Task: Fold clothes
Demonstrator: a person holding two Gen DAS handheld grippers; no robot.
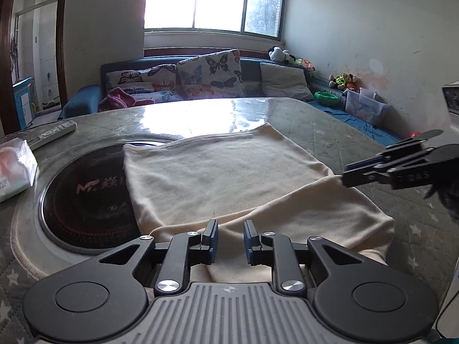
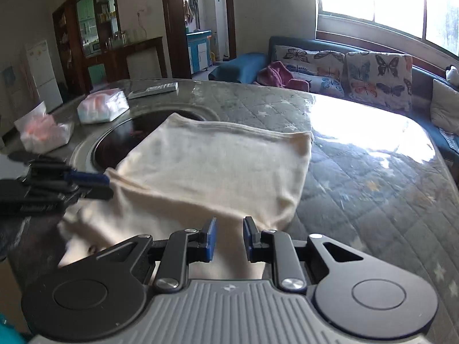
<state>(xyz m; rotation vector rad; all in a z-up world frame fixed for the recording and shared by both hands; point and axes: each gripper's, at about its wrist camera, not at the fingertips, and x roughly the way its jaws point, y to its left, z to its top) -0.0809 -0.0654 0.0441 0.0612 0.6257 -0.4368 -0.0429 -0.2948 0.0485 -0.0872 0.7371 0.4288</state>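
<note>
- Lying across the middle of the counter point(image 1: 330, 120), the cream garment point(image 1: 229, 177) partly covers the dark round induction hob point(image 1: 86, 200) set into the top.
- Its far part lies flat with a stitched hem along the far edge; the near part is folded over and bunches toward the tongs.
- In the left wrist view, the left tongs point(image 1: 230, 240) stand narrowly apart with cream cloth in the gap between the blue pads; whether they pinch it I cannot tell.
- The same view shows the right tongs point(image 1: 348, 176) at the right edge, tips closed against the garment's fold, the cloth drawn to a point there.
- In the right wrist view, the right tongs point(image 2: 229, 239) show a similar narrow gap with cloth behind and below it.
- That view shows the left tongs point(image 2: 100, 185) at the left, blurred, tips touching the garment's corner.
- Two plastic tissue packs point(image 2: 103, 106) and a remote control point(image 2: 153, 89) lie on the counter's far left part.
- A sofa with butterfly cushions point(image 1: 209, 74) stands beyond, under a bright window point(image 1: 215, 0).
</note>
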